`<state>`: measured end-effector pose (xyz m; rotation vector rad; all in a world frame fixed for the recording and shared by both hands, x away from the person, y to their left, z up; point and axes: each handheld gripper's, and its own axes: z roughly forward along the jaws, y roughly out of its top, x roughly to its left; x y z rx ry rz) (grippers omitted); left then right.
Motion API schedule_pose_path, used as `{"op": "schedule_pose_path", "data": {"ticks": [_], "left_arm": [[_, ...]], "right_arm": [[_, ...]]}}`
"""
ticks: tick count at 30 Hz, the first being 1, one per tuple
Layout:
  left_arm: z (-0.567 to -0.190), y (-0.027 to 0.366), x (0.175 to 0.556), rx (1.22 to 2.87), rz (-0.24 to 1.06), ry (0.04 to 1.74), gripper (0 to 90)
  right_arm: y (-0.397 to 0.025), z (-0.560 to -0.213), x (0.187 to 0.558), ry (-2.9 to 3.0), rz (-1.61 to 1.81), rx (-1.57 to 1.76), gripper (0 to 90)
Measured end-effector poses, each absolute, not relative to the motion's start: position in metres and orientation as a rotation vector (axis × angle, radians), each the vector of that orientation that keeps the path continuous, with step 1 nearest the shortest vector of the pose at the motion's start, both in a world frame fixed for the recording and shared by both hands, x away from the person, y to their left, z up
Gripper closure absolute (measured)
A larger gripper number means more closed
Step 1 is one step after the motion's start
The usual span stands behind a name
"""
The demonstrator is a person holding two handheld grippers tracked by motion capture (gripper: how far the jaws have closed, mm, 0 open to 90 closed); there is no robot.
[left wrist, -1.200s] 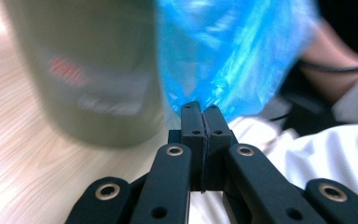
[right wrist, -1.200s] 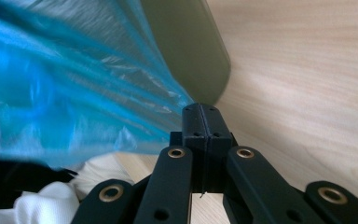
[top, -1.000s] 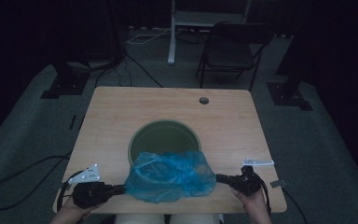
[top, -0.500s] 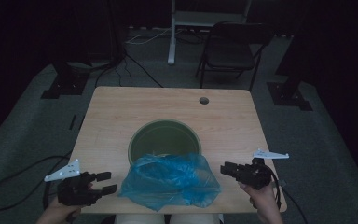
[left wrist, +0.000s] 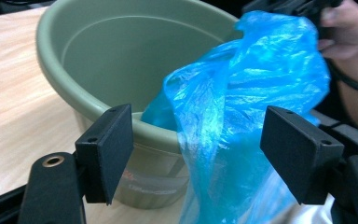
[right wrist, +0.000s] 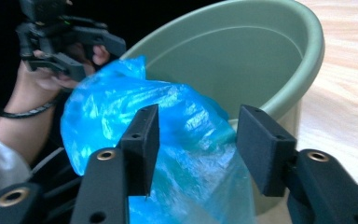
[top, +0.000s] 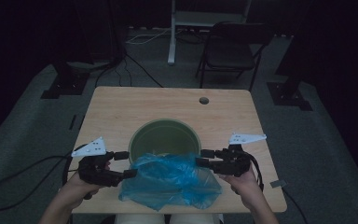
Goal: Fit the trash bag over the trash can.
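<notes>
The left gripper (top: 122,164) sits at the left edge of the blue plastic bag (top: 170,182), its fingers (left wrist: 105,156) spread wide with nothing between them. A second ago it was clamped on that edge of the bag; half a second ago it had swung out to the left, clear of it, and now it is back just beside the plastic. In the left gripper view the bag hangs in the gap between the fingers but touches neither.

The bag itself lies crumpled on the near part of the bench (top: 121,112), its far edge draped against the near rim of the green bucket (top: 164,135) and, as far as the dim high view allows, slightly over it. It has slumped and spread a little toward the person since both sides were let go.

The right gripper (top: 203,158) mirrors the left: fingers (right wrist: 142,140) apart, lined up on the bag's right edge, gripping nothing.

My reading is that both hands have released to take a fresh hold, probably to find the bag's mouth and open it over the bucket. Lining the bucket has not begun; the bucket's inside is bare.
</notes>
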<state>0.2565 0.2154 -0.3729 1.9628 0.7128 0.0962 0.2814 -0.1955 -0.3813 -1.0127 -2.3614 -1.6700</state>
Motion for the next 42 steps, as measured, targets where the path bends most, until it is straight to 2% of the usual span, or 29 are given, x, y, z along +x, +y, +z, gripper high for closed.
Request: {"op": "schedule_pose_path", "data": {"ticks": [2, 3, 5, 7, 12, 14, 23, 24, 25, 26, 27, 29, 32, 35, 37, 38, 41, 42], "left_arm": [[-0.373, 0.216, 0.256, 1.955, 0.121, 0.725, 35.7], [-0.374, 0.218, 0.256, 1.952, 0.117, 0.726, 39.9], [-0.375, 0.220, 0.254, 1.959, 0.134, 0.736, 53.5], [-0.376, 0.221, 0.252, 1.979, 0.153, 0.732, 60.5], [-0.375, 0.220, 0.249, 1.992, 0.147, 0.694, 86.6], [-0.372, 0.220, 0.248, 1.990, 0.147, 0.684, 90.0], [-0.358, 0.222, 0.244, 1.947, 0.166, 0.649, 90.0], [-0.358, 0.224, 0.245, 1.936, 0.177, 0.666, 90.0], [-0.358, 0.225, 0.246, 1.929, 0.178, 0.678, 90.0], [-0.358, 0.226, 0.247, 1.925, 0.169, 0.671, 90.0], [-0.358, 0.228, 0.247, 1.909, 0.172, 0.686, 90.0], [-0.359, 0.230, 0.248, 1.906, 0.181, 0.692, 90.0], [-0.360, 0.234, 0.249, 1.889, 0.179, 0.707, 90.0], [-0.361, 0.236, 0.250, 1.873, 0.168, 0.719, 90.0], [-0.362, 0.237, 0.250, 1.869, 0.150, 0.713, 90.0], [-0.363, 0.237, 0.251, 1.867, 0.159, 0.724, 90.0], [-0.363, 0.237, 0.253, 1.862, 0.154, 0.728, 90.0], [-0.363, 0.238, 0.254, 1.862, 0.152, 0.723, 90.0]], "right_arm": [[-0.198, -0.382, 0.281, -2.357, -1.670, -1.007, 61.6], [-0.199, -0.383, 0.280, -2.373, -1.665, -1.009, 69.2], [-0.199, -0.383, 0.279, -2.394, -1.662, -1.003, 78.6], [-0.200, -0.383, 0.279, -2.402, -1.662, -1.001, 89.5], [-0.196, -0.375, 0.278, -2.422, -1.703, -0.990, 90.0], [-0.196, -0.370, 0.279, -2.428, -1.715, -0.984, 90.0], [-0.199, -0.361, 0.279, -2.375, -1.769, -0.963, 90.0], [-0.199, -0.361, 0.278, -2.383, -1.775, -0.973, 89.3], [-0.200, -0.362, 0.277, -2.375, -1.790, -0.980, 70.9], [-0.201, -0.363, 0.276, -2.339, -1.800, -0.988, 59.8], [-0.202, -0.365, 0.277, -2.323, -1.785, -0.980, 57.7], [-0.204, -0.369, 0.275, -2.318, -1.762, -0.982, 47.5], [-0.209, -0.381, 0.274, -2.308, -1.711, -0.996, 41.4], [-0.214, -0.398, 0.276, -2.244, -1.639, -0.999, 40.8], [-0.215, -0.406, 0.275, -2.226, -1.592, -0.953, 48.6], [-0.214, -0.408, 0.274, -2.226, -1.572, -0.931, 56.3], [-0.214, -0.409, 0.272, -2.261, -1.570, -0.902, 89.7], [-0.215, -0.407, 0.272, -2.277, -1.578, -0.903, 89.8]]}}
